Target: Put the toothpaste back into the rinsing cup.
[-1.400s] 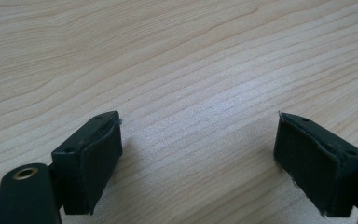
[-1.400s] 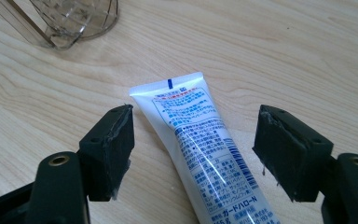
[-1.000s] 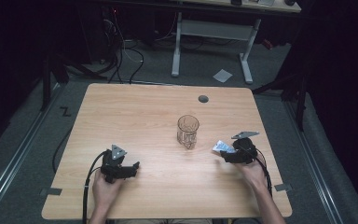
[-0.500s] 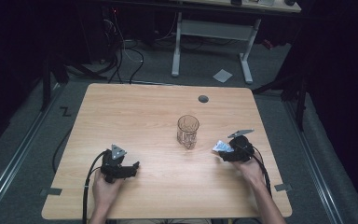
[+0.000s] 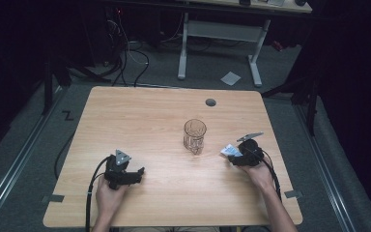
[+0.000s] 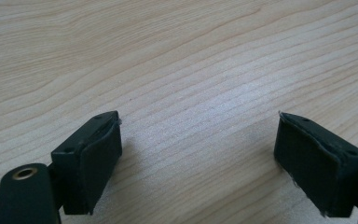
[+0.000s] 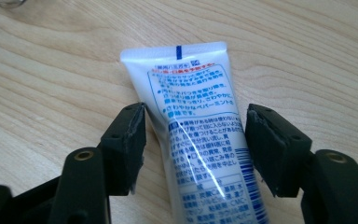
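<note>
On the right side of the wooden table (image 5: 140,116) we see the right gripper (image 5: 232,155) set around a white toothpaste tube (image 7: 200,130) that lies flat on the boards, its crimped end pointing away from the hand and its blue and red print facing up. Compared with a second ago, the jaws have just been closing: they now stand much nearer the tube's two sides, with the tube between them, yet in the right gripper view a narrow gap remains on each side, so the pads do not press on it. The hand itself sits in nearly the same spot as before, just to the right of the drinking glass (image 5: 194,136). That glass stands upright near the middle of the table, where it stood in the earlier pictures, well apart from the tube's crimped end; we cannot tell for certain whether anything is in it, though it looks clear through. Near the front left edge, the left gripper (image 5: 136,174) rests low over bare wood as it did before, its jaws spread wide with nothing between them, as the left gripper view shows (image 6: 198,154).
</note>
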